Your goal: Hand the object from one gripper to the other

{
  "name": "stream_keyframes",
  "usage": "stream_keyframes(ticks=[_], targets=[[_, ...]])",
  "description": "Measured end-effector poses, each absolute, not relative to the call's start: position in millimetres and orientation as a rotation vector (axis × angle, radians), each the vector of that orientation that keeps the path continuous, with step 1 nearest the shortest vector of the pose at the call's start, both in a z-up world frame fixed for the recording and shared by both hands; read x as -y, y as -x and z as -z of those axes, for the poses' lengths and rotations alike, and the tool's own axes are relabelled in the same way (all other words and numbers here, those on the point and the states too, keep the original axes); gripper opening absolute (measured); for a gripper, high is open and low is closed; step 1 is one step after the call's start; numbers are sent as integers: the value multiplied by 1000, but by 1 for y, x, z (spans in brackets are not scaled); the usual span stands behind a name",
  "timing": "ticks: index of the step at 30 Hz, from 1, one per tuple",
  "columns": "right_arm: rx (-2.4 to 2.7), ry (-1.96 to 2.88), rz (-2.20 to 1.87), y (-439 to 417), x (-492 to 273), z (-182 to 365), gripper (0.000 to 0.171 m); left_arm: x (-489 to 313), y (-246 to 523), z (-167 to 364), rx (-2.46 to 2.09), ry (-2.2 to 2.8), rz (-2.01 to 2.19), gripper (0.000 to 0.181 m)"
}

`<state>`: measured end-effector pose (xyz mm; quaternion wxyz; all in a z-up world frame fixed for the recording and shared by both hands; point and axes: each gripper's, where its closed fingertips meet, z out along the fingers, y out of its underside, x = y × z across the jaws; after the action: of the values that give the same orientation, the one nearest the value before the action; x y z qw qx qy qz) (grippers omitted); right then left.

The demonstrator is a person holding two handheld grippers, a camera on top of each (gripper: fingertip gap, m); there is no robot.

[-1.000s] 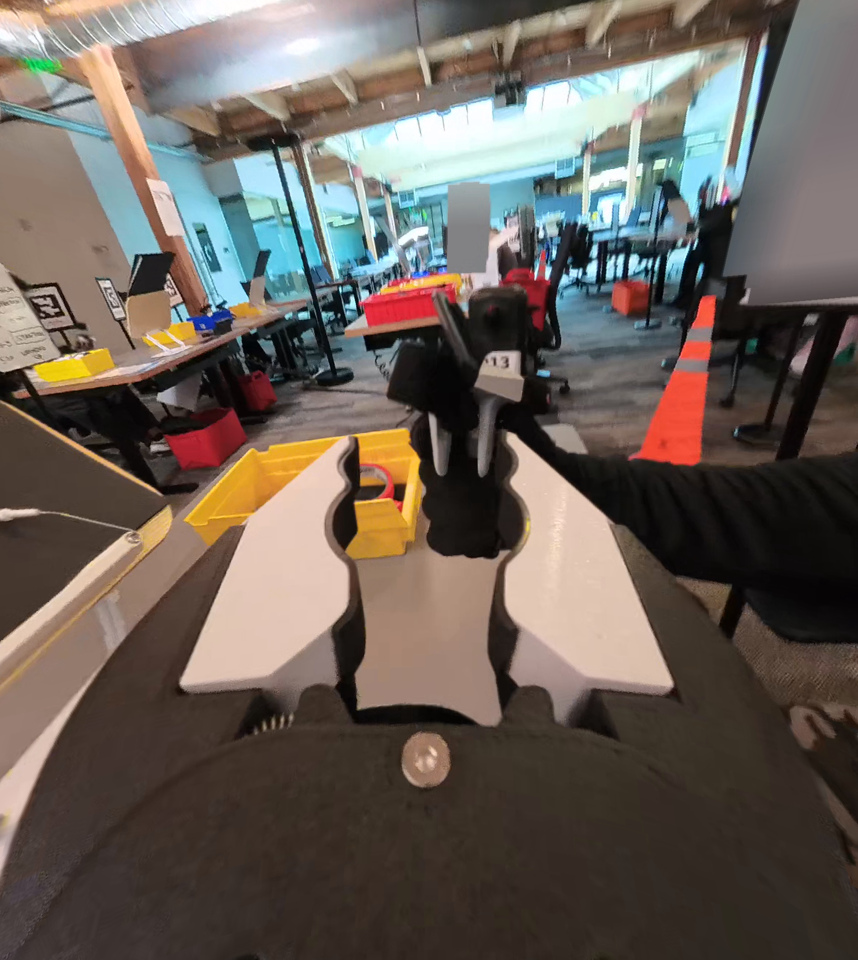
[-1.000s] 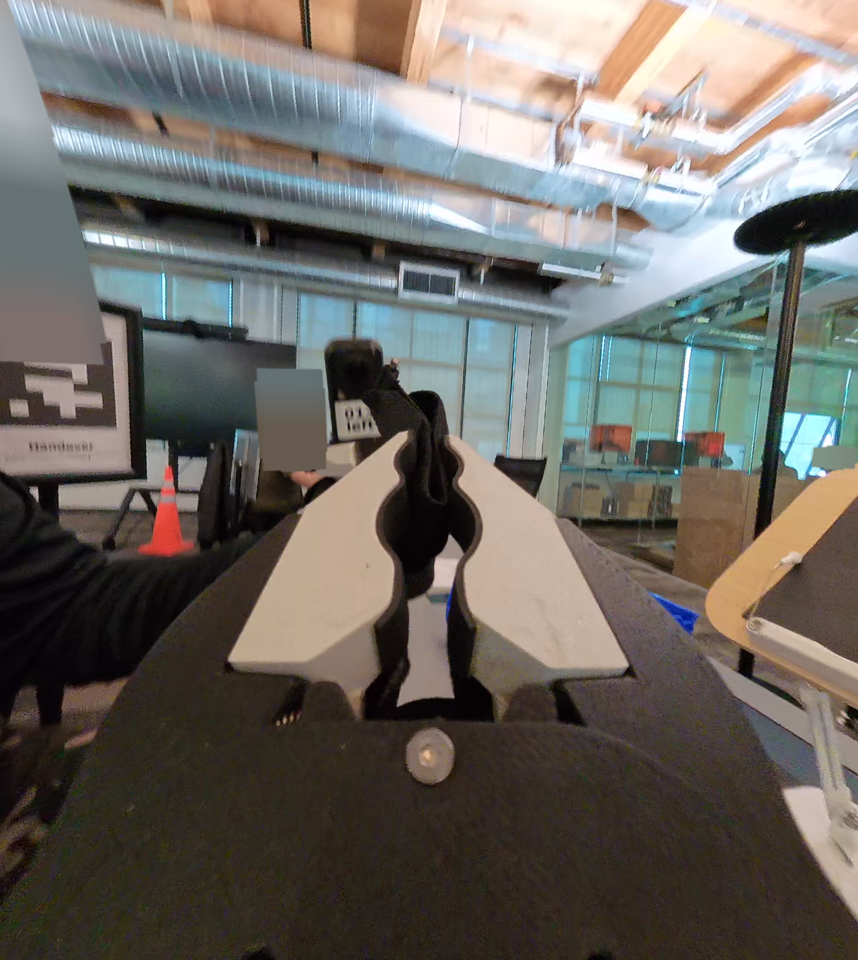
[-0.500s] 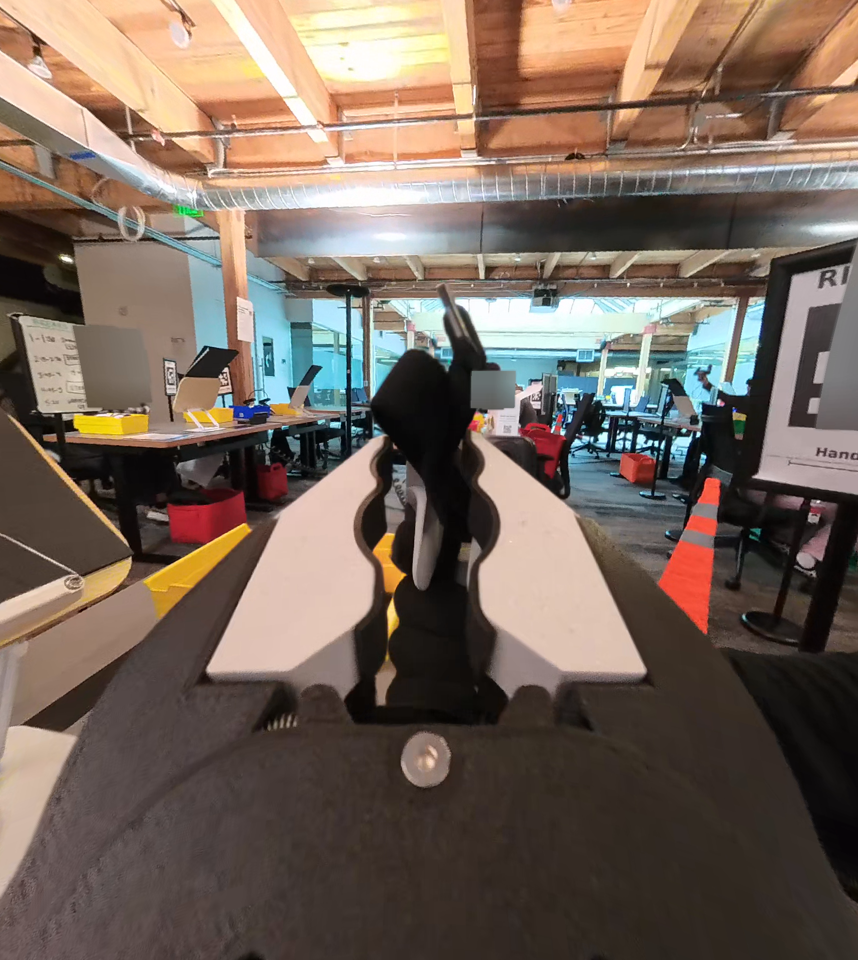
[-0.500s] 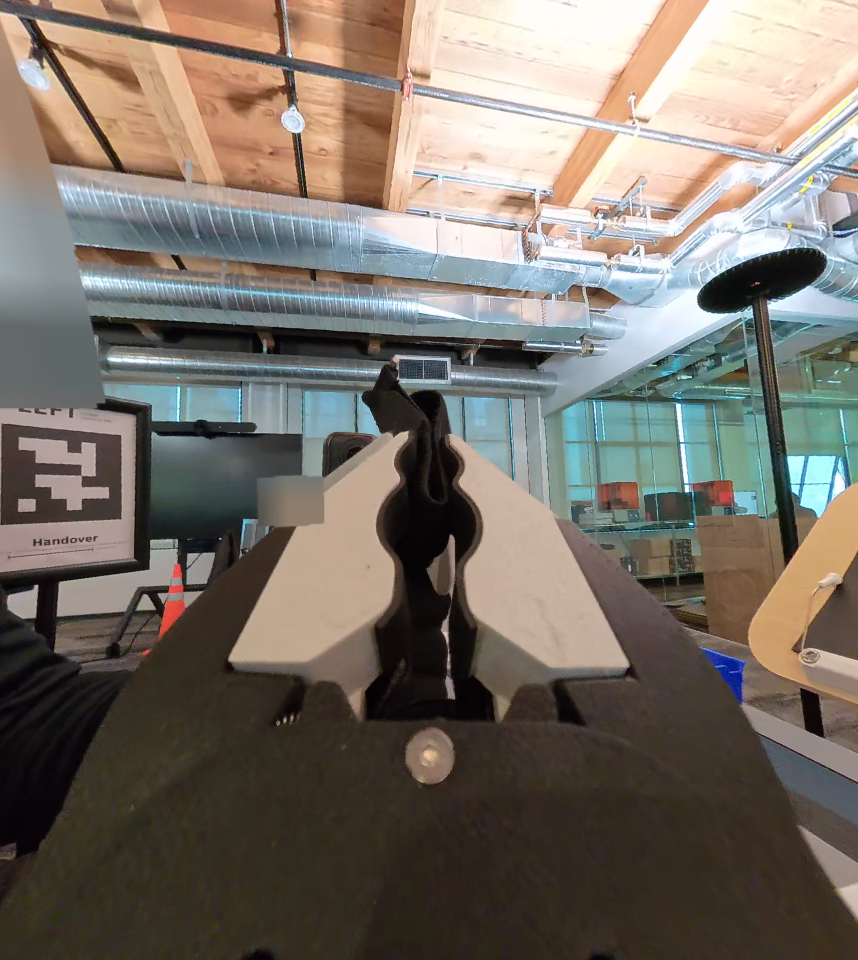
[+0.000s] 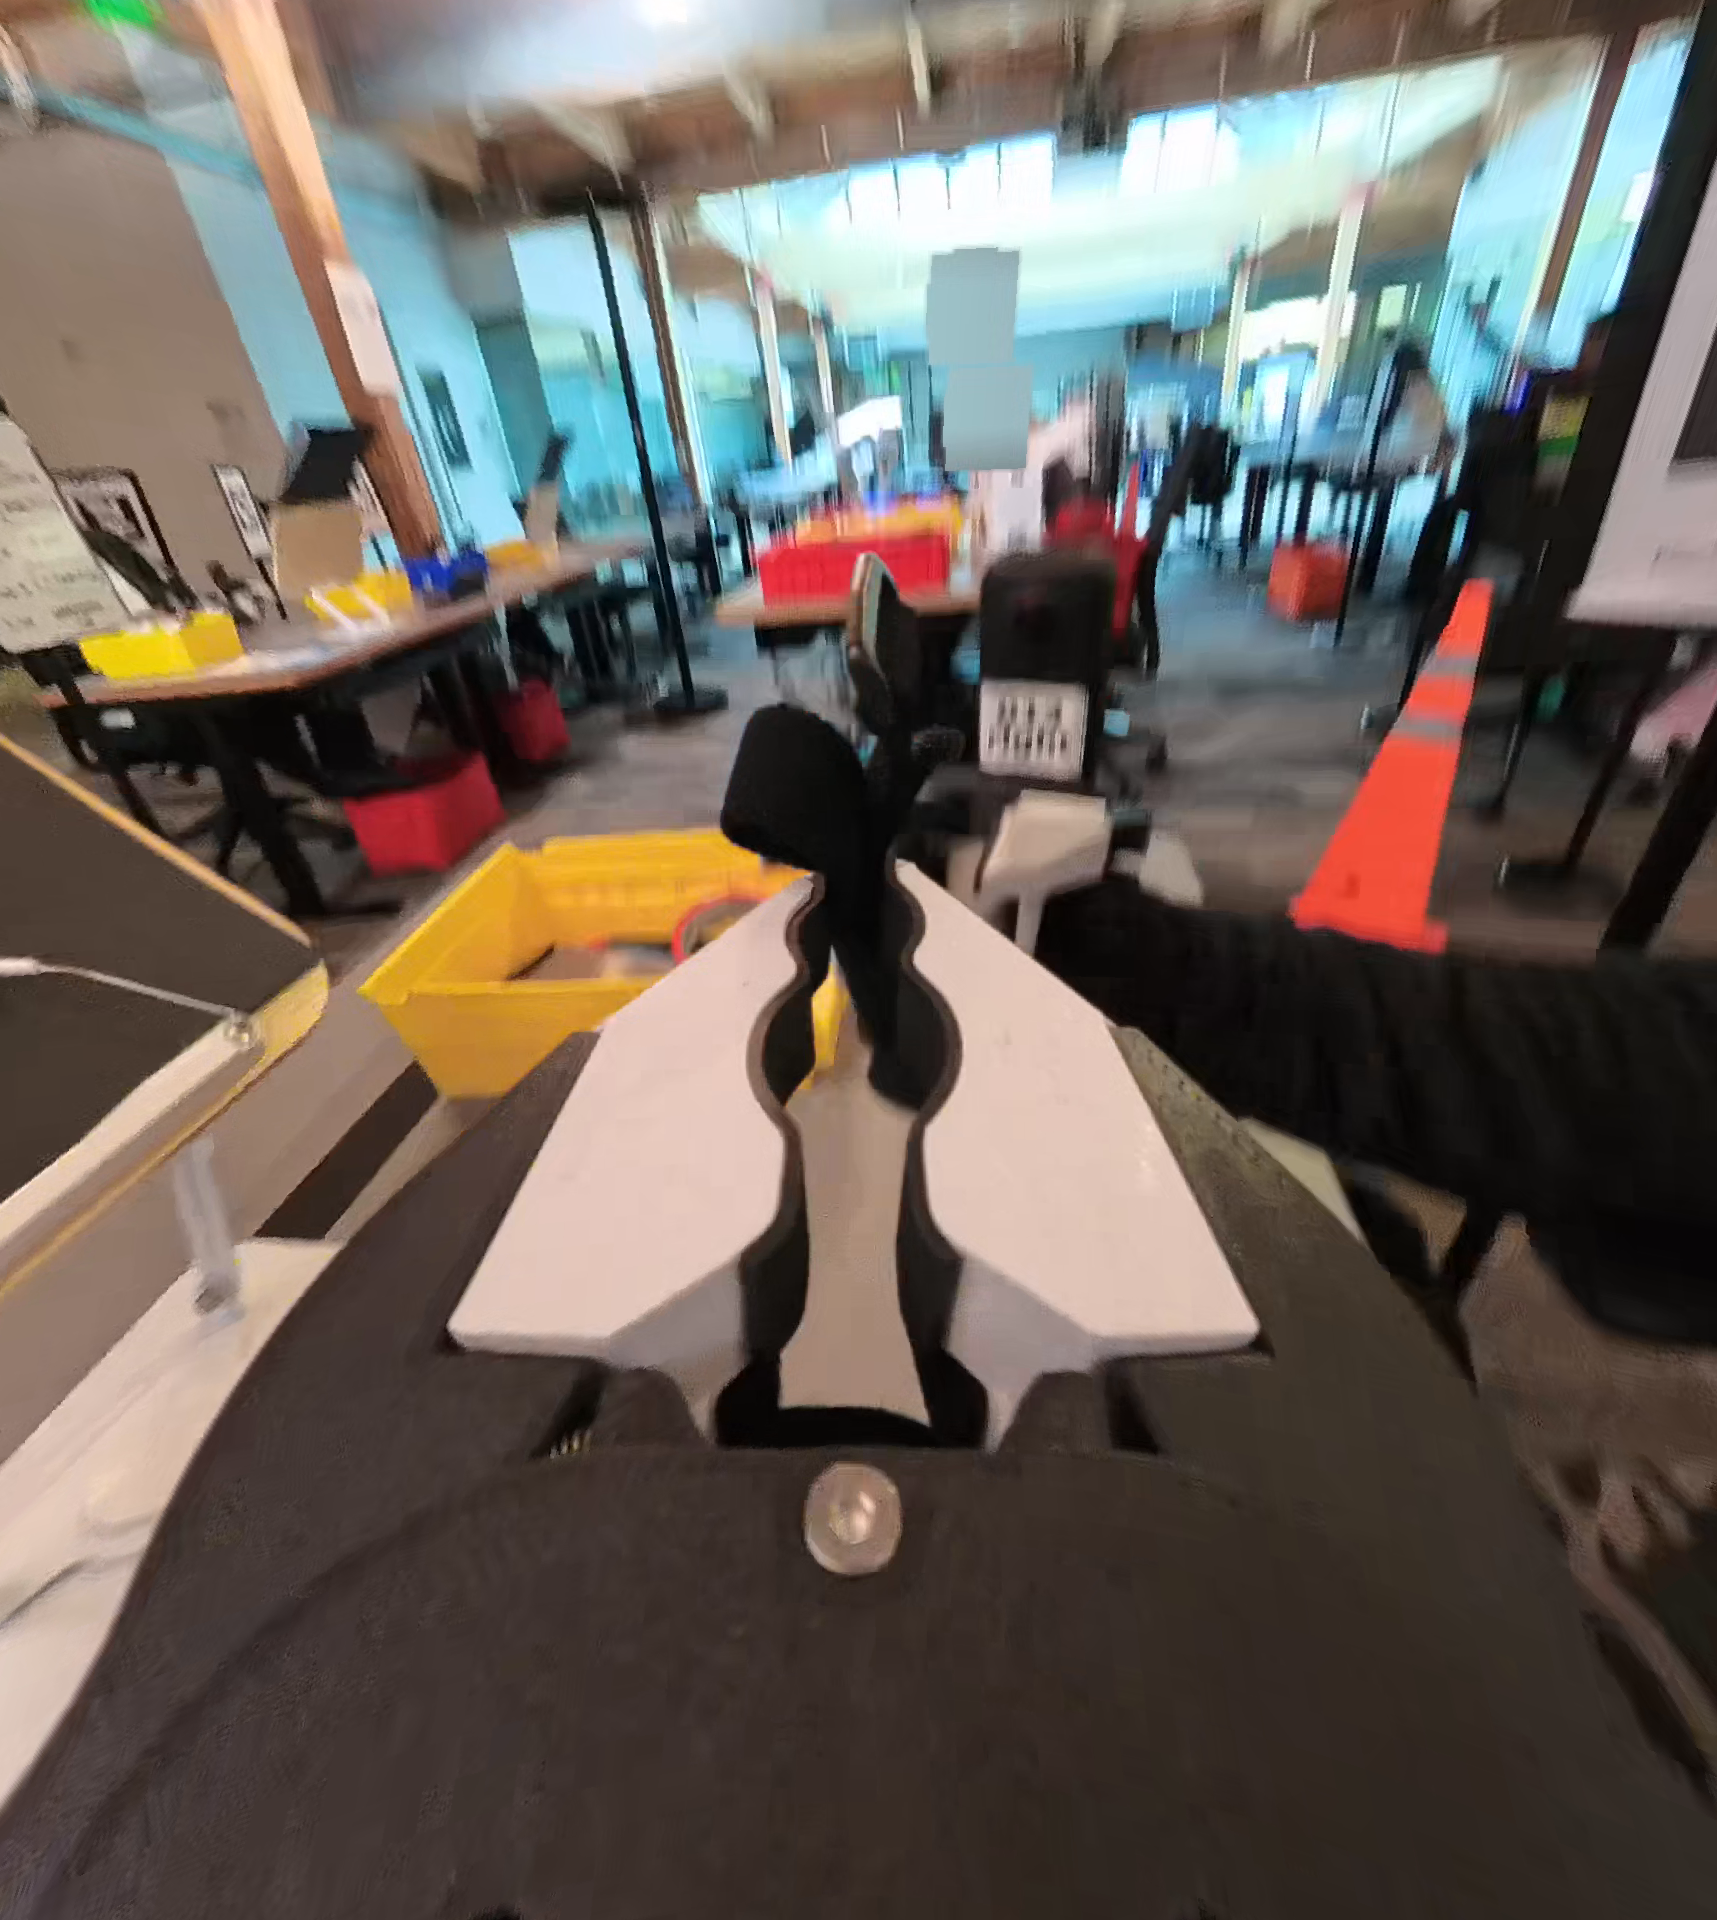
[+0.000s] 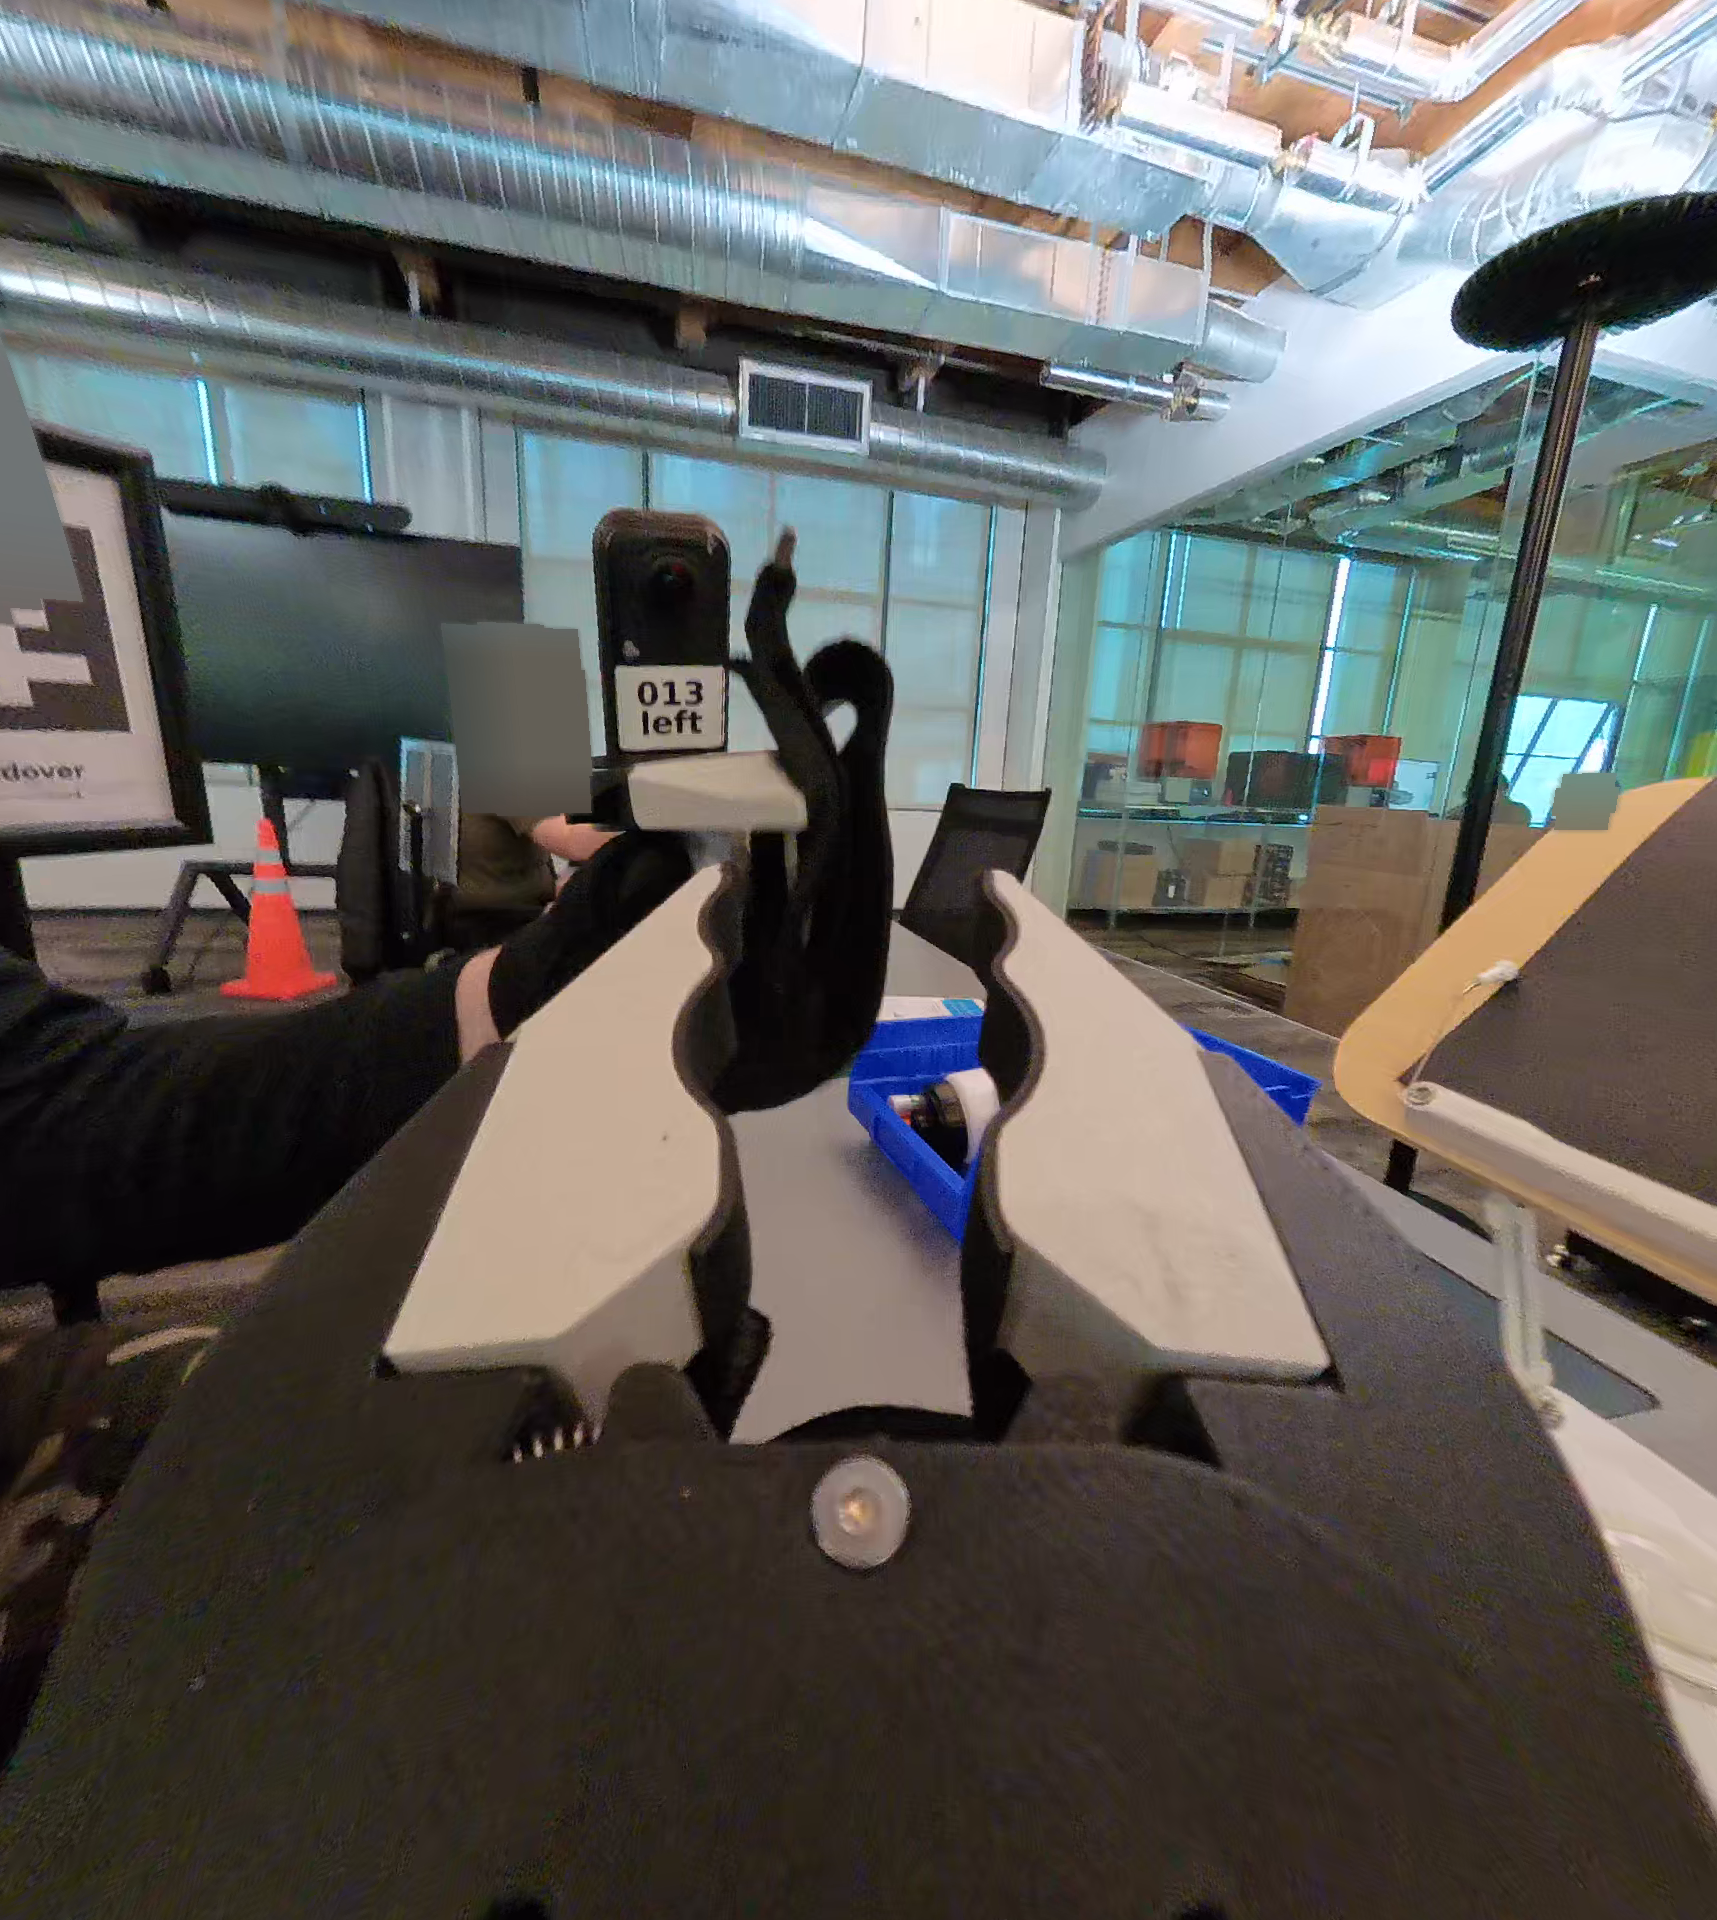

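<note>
Left gripper (image 5: pixel 859 914) clamped on black strap (image 5: pixel 838 883), which rises to 12 o'clock. Right gripper (image 6: pixel 859 914) spread wide, strap at its 11 o'clock, loose. Withdraw right straight back; avoid snagging the loop.

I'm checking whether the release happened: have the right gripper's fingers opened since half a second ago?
Yes. The right gripper has spread open; the blue bin shows between its fingers, and the black strap stays in the left gripper.

Two grippers (image 5: pixel 859 914) (image 6: pixel 859 904), one black strap (image 5: pixel 823 831).
</note>
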<state>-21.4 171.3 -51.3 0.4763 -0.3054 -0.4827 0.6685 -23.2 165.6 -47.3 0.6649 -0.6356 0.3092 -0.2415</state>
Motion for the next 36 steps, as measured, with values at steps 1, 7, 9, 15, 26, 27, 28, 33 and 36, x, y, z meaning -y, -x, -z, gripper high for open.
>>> stream_keyframes(ticks=[1, 7, 9, 15, 26, 27, 28, 33, 36], targets=[[1203, 741, -1610, 18, -170, 49, 44, -164, 21, 56, -765, 1491, 507, 6], [1426, 725, -1456, 19, -147, 57, 45, -153, 9, 84, -1032, 1626, 362, 6], [1449, 710, -1462, 21, -141, 58, 39, -150, 6, 93, -1091, 1657, 327, 6], [1521, 707, -1457, 23, -134, 68, 13, -147, 4, 102, -1137, 1679, 329, 6], [1341, 683, -1541, 18, -149, 46, 6, -164, 18, 84, -891, 1638, 381, 43], [1323, 692, -1523, 18, -153, 45, 6, -163, 19, 85, -869, 1642, 402, 46], [1306, 698, -1510, 17, -157, 43, 6, -160, 19, 88, -862, 1650, 429, 45], [1200, 774, -1593, 11, -174, 31, 6, -171, 37, 109, -832, 1618, 36, 49], [1123, 883, -1692, 13, -188, 28, 6, -174, 50, 98, -862, 1367, -564, 59]])
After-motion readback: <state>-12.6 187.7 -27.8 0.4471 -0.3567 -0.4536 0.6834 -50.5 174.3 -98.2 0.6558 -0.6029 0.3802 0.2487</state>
